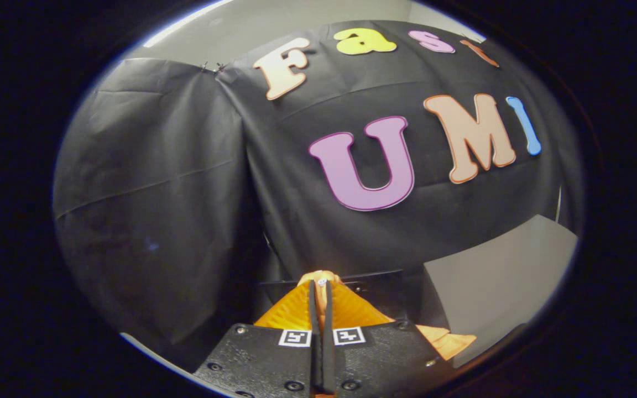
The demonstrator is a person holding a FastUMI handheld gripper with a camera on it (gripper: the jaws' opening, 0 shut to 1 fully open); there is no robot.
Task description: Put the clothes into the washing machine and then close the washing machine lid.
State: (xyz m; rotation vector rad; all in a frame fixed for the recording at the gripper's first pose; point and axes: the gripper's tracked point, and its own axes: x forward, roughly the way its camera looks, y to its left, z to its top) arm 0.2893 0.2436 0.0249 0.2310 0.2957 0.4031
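Item: claw (321,287), orange fingers (296,309) with black pads pressed flat together, no gap visible along their length. A sliver of orange-peach fabric (318,277) shows at the fingertips, and more of the same cloth (445,341) hangs out below the claw's right side; this looks to be the clothes, pinched between the pads and carried high.

Setting: black booth wall (186,193) beyond the fingers; a dark, flat-edged shape (374,284) just behind the tips, too obscured to identify; a grey panel (501,282) to the right of it.

Task status, as judged: garment lifted, transfer in progress, lid not yet closed.

Hazards:
- Thin pinch at the tips; a jerk could let the fabric slide free.
- The trailing end may catch on the machine's rim and drape outside.
- Cloth left over the opening would block the lid.
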